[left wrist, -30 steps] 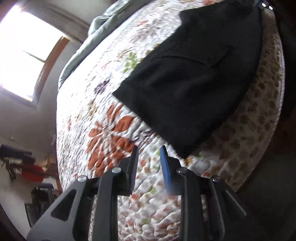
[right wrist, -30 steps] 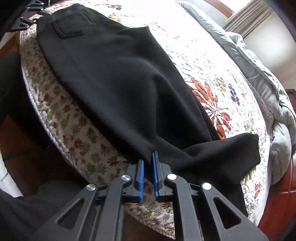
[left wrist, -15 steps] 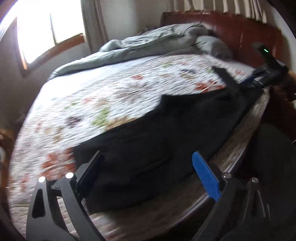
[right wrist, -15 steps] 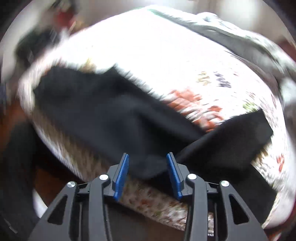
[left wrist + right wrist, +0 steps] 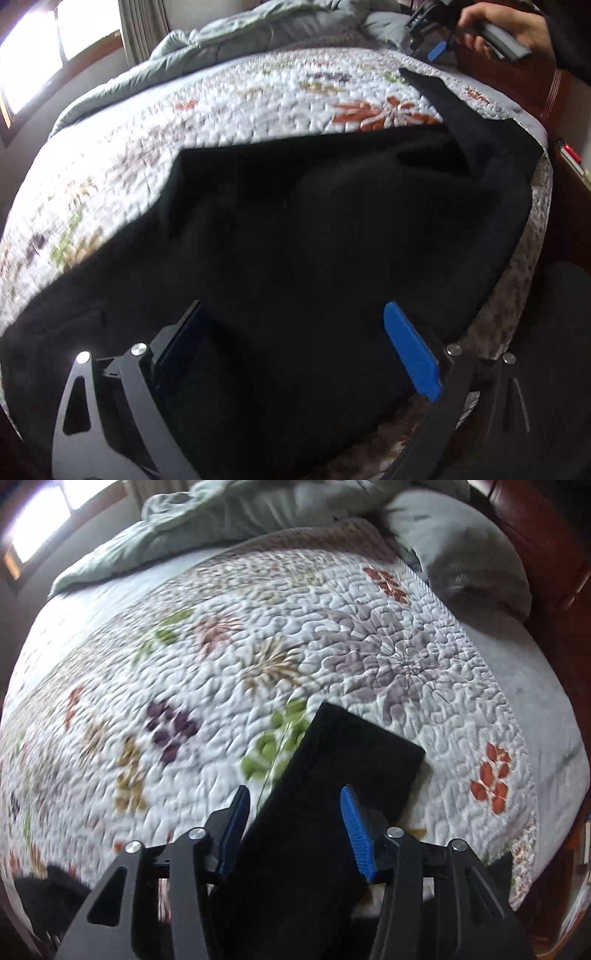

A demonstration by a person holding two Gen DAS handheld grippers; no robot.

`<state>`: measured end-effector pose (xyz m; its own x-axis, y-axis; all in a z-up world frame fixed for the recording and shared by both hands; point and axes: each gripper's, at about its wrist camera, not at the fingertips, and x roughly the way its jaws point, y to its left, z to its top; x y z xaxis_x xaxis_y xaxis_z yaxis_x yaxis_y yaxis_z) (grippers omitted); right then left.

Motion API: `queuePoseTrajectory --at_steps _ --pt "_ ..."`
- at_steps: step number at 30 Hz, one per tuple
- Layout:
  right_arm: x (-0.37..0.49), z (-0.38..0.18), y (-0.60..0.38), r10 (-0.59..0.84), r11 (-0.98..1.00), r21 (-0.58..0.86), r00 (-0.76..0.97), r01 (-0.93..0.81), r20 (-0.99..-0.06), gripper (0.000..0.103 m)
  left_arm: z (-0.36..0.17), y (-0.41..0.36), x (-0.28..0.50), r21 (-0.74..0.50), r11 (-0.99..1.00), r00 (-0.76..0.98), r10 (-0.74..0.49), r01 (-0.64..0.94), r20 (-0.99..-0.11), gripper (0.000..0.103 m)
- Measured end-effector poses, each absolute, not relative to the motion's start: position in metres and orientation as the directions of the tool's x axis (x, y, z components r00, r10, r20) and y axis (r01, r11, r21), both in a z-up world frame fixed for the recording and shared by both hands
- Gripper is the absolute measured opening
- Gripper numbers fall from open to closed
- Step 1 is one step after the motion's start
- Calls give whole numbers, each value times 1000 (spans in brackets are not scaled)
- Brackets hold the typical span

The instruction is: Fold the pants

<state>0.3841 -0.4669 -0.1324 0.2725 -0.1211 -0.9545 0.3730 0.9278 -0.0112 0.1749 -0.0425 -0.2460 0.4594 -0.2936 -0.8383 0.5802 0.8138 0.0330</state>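
Note:
Black pants [image 5: 314, 221] lie flat along the near edge of a flower-patterned quilt [image 5: 229, 103]. One leg end [image 5: 436, 96] is angled away towards the headboard. My left gripper [image 5: 291, 332] hangs over the wide part of the pants, open, its pads clear of the cloth. In the right wrist view that leg end [image 5: 354, 760] lies on the quilt [image 5: 184, 672] under my right gripper [image 5: 293, 819]. Its jaws are opening and the blue pads stand apart from the cloth. The left wrist view also catches the right gripper [image 5: 428, 44] at the far corner, held by a hand [image 5: 495, 26].
A grey-green duvet [image 5: 229, 513] and a grey pillow [image 5: 454, 554] are bunched at the head of the bed against a wooden headboard [image 5: 546, 546]. A bright window [image 5: 44, 55] is at the left. The bed's edge [image 5: 517, 280] drops off at the right.
Both grippers were nearly shut and now stand apart. The left one swung over the wide part of the pants. The right one rolled and went from mid-leg to the leg end.

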Motion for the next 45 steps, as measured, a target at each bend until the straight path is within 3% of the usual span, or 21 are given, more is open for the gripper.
queuePoseTrajectory --at_steps 2,9,11,12,13,16,20,25,27,29,32,37,42,44,45 --pt "404 -151 -473 -189 910 -84 223 406 -956 63 -248 -38 175 16 819 466 -310 573 -829 98" --pt "426 -192 -489 -316 853 -244 84 461 -945 64 -256 -39 178 21 820 479 -314 573 -820 100" --pt "420 -189 -497 -278 844 -196 96 499 -956 38 -255 -37 179 12 819 477 -322 574 -818 100" --pt "418 -187 -498 -266 848 -184 98 497 -959 16 -255 -37 179 10 818 476 -325 575 -817 100" --pt "418 -182 -498 -273 851 -189 105 490 -956 11 -254 -36 179 9 818 477 -326 575 -816 100" --pt "410 -145 -493 -265 869 -150 187 471 -946 6 -254 -35 177 12 818 487 -331 575 -808 100" --pt "391 -57 -477 -172 913 2 390 408 -905 6 -255 -33 175 10 822 502 -338 570 -796 100" --pt "326 62 -469 -41 946 187 670 265 -741 6 -255 -29 169 11 828 531 -350 561 -772 100" --pt "287 76 -488 -33 930 244 724 275 -689 6 -255 -28 167 11 832 540 -351 555 -765 100" --pt "239 64 -528 -47 889 321 762 327 -646 6 -254 -27 166 7 837 546 -351 547 -761 100" --pt "179 2 -591 -48 798 447 783 404 -621 6 -254 -25 162 6 841 553 -351 542 -756 100" --pt "114 -139 -655 -22 627 534 699 567 -715 6 -255 -24 162 3 839 553 -356 544 -753 100" --pt "85 -181 -680 31 517 660 759 545 -651 6 -255 -22 162 -1 839 552 -360 545 -752 100" --pt "83 -189 -683 57 492 688 769 534 -637 14 -255 -22 163 -3 839 552 -361 544 -752 100" --pt "84 -197 -685 82 469 708 772 529 -631 25 -255 -21 163 -3 839 552 -361 544 -752 100"
